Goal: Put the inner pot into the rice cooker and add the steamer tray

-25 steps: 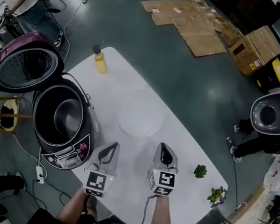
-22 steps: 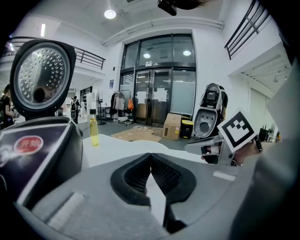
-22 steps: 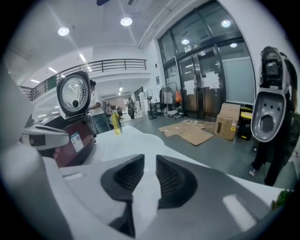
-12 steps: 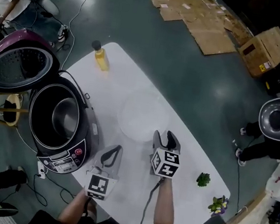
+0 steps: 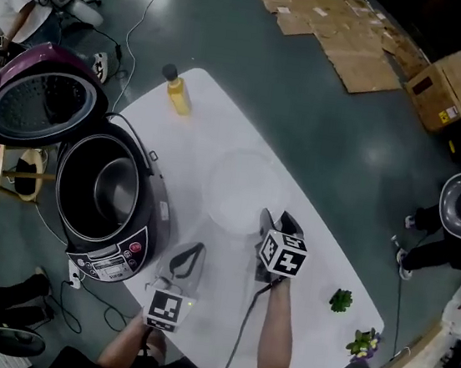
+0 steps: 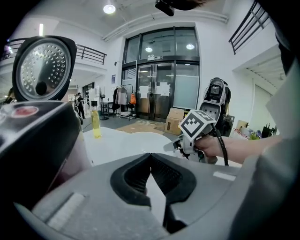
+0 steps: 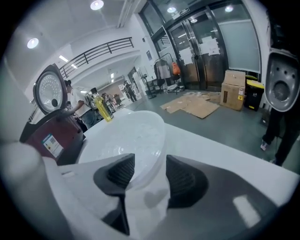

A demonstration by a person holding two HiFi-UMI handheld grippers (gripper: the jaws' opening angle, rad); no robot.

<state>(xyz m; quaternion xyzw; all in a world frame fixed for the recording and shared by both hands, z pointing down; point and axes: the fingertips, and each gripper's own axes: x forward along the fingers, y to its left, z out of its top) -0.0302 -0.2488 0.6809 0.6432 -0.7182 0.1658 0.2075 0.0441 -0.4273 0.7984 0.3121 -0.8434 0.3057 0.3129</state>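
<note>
Steamer tray [image 5: 238,190], a pale translucent dish, lies in the middle of the white counter [image 5: 212,134], its near rim between the spread jaws of the right hand-held gripper [image 5: 278,221]. Those jaws have just opened wide; the right gripper view shows one pad over the tray's inside and the other outside it, neither pressing on the rim. The left hand-held gripper [image 5: 194,252] hovers low over the counter's near edge, its jaws drawn together at the tips with nothing between them, as the left gripper view shows. It sits just beside the rice cooker [image 5: 147,210], which stands at the counter's left edge with its control panel towards the person. The inner pot [image 5: 111,193] already sits inside the cooker, and the purple lid [image 5: 43,104] stands swung open behind it. A bottle of yellow liquid [image 5: 177,92] stands upright near the counter's far corner, well apart from the tray. A small green plant [image 5: 341,300] and a flowering one [image 5: 364,342] sit towards the right end. Flattened cardboard [image 5: 351,35] lies on the floor beyond.
</note>
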